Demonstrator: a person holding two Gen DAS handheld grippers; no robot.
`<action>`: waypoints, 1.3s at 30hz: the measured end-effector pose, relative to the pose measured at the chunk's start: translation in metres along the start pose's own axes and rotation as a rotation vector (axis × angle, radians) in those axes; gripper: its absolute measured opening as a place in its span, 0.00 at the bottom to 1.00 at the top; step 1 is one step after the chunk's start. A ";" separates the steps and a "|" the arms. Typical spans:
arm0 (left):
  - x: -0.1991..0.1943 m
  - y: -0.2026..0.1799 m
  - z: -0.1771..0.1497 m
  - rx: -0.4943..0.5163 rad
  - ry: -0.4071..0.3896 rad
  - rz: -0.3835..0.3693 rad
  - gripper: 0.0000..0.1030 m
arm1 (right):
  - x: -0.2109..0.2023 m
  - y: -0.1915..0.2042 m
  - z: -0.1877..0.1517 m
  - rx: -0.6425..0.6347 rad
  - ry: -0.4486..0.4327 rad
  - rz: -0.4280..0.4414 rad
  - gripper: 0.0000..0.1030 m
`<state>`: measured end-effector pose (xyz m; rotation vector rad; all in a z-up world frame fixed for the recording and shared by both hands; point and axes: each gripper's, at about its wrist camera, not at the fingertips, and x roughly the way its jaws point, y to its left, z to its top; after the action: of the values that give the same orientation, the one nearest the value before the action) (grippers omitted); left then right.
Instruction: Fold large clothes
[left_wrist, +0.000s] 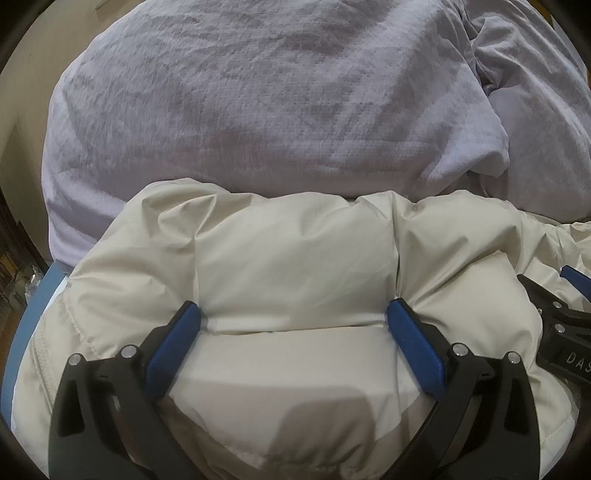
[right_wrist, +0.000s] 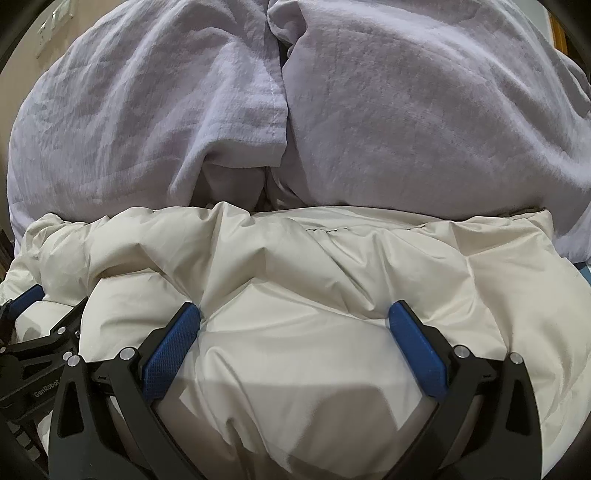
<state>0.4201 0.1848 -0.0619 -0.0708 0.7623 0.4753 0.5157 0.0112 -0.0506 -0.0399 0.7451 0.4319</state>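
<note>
A cream puffy jacket (left_wrist: 295, 258) lies bunched under both grippers; it also fills the lower half of the right wrist view (right_wrist: 314, 266). My left gripper (left_wrist: 293, 314) is open, its blue-padded fingers (left_wrist: 402, 321) pressed down on the padded fabric, which bulges between them. My right gripper (right_wrist: 294, 315) is open too, its fingers (right_wrist: 184, 325) set astride a puffed fold of the jacket. Each gripper shows at the edge of the other's view: the right one (left_wrist: 561, 314) at the left view's right edge, the left one (right_wrist: 33, 332) at the right view's left edge.
A lavender-grey crinkled bedcover (left_wrist: 258, 103) is heaped right behind the jacket, with a deep fold and hem in the right wrist view (right_wrist: 280, 110). A blue edge (left_wrist: 33, 317) shows at the lower left. A beige wall (right_wrist: 44, 33) is at the far left.
</note>
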 end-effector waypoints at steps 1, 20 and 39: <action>0.000 0.000 0.000 -0.002 -0.001 -0.001 0.98 | 0.000 -0.001 0.000 0.003 0.001 0.004 0.99; -0.137 0.062 -0.071 0.003 -0.035 0.044 0.98 | -0.147 -0.127 -0.069 0.300 -0.007 -0.060 0.99; -0.103 0.137 -0.094 -0.370 0.193 -0.058 0.98 | -0.130 -0.201 -0.120 0.666 0.110 0.115 0.96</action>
<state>0.2349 0.2458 -0.0454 -0.4883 0.8512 0.5551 0.4331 -0.2423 -0.0763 0.6093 0.9727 0.2743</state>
